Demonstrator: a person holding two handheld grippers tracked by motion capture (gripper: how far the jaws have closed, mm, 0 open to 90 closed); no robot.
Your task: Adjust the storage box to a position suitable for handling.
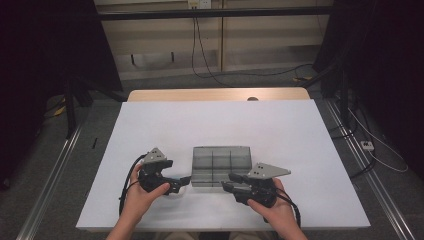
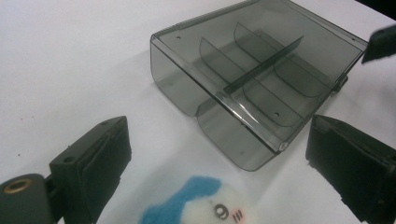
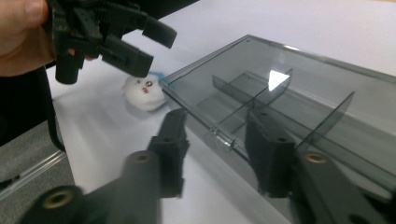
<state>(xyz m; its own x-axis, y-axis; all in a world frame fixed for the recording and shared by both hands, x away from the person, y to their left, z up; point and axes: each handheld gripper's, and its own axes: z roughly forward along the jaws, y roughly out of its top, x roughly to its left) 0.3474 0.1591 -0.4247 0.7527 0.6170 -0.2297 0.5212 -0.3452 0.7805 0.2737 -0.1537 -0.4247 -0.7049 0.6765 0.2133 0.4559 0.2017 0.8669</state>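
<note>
Jaws of the left hand-held gripper [image 2: 215, 154] stand wide apart, with a small white-and-blue plush toy [image 2: 201, 205] on the white tabletop [image 1: 150, 125] between them and a smoky clear divided box [image 2: 257, 79] just ahead. The right hand-held gripper [image 3: 219, 149] is also parted, its jaws straddling the box's near front edge at the latch.

On the counter [image 1: 165, 125], the divided box [image 1: 221, 165] lies between my left tool [image 1: 186, 180] and right tool [image 1: 229, 182]; a small plush toy [image 2: 201, 205] sits just left of it.
</note>
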